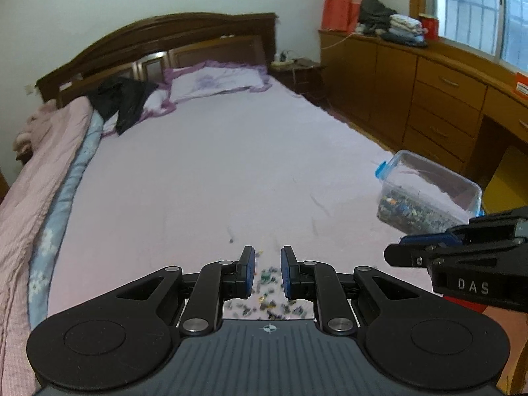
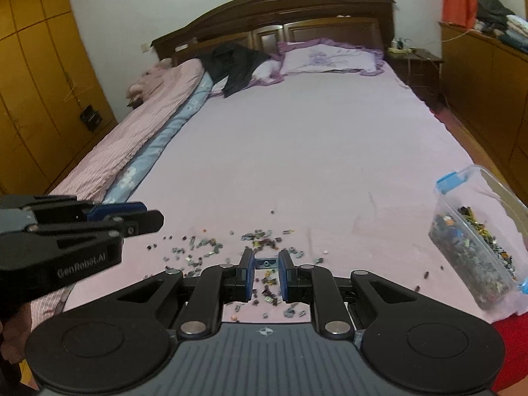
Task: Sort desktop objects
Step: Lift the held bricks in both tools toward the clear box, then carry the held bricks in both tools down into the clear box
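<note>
Gripping a small blue brick [image 2: 266, 263] in my right gripper [image 2: 266, 264] to carry it to the clear box [image 2: 475, 231], my left gripper [image 1: 268, 264] hovers with jaws spread over the scattered pieces [image 2: 204, 247] on the bed [image 2: 297, 132].

small pieces [image 2: 211, 247] on bed sheet [image 2: 297, 138] | container [image 2: 475, 241] right of them | pillow [image 2: 326, 57] behind

1. The setting was a bedroom in a home: a wide bed with a lilac sheet [image 2: 313, 138] and a dark carved wooden headboard [image 2: 274, 16] filled both views.
2. A purple frilled pillow [image 1: 214, 82] lay at its head, with a pink striped quilt [image 2: 132, 145] along one side.
3. Honey-coloured wooden drawer units [image 1: 439, 99] stood beneath a barred window [image 1: 478, 6], folded clothes [image 1: 402, 26] stacked on top.
</note>
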{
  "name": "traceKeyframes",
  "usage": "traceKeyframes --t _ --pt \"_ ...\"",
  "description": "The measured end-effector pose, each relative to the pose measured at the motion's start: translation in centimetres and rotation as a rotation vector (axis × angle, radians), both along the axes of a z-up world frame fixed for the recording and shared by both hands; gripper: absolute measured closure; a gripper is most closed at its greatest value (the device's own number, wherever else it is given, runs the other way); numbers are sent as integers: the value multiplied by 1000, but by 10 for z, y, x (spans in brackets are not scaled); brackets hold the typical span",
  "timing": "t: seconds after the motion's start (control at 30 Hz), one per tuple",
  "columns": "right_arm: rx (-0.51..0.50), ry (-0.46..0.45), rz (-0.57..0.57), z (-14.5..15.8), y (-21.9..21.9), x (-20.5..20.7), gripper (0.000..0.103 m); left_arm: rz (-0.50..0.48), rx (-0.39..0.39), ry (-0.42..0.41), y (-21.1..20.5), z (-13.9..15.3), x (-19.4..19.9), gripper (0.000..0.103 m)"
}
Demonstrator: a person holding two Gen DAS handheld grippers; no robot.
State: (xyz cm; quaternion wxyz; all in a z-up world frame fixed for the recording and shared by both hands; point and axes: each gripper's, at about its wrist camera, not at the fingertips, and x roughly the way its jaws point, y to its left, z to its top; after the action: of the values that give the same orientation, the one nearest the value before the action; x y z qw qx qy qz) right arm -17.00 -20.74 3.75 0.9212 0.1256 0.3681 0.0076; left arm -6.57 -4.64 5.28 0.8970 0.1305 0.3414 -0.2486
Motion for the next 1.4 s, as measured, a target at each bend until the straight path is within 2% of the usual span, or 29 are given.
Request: traceKeyframes --t 0.13,0.27,0.5,0.7,1.0,1.17,1.4 --pt "-30 22 -34 -1 -23 3 86 -23 -9 13 -18 -7 19 84" --pt "-29 38 -75 -12 -41 15 86 -41 30 50 -22 -32 42 83" --pt "22 142 -121 -61 -55 29 86 -57 158 266 -19 -120 61 77" --pt "50 222 -124 -102 -47 36 86 -23 181 423 -20 -190 61 72" --pt "79 280 -116 -145 -25 56 86 80 212 530 -35 -279 64 71" --pt "89 312 -103 -163 -23 55 86 117 192 554 -42 -299 67 71" --pt "96 340 -85 -175 -21 54 86 185 165 589 -42 -311 74 72"
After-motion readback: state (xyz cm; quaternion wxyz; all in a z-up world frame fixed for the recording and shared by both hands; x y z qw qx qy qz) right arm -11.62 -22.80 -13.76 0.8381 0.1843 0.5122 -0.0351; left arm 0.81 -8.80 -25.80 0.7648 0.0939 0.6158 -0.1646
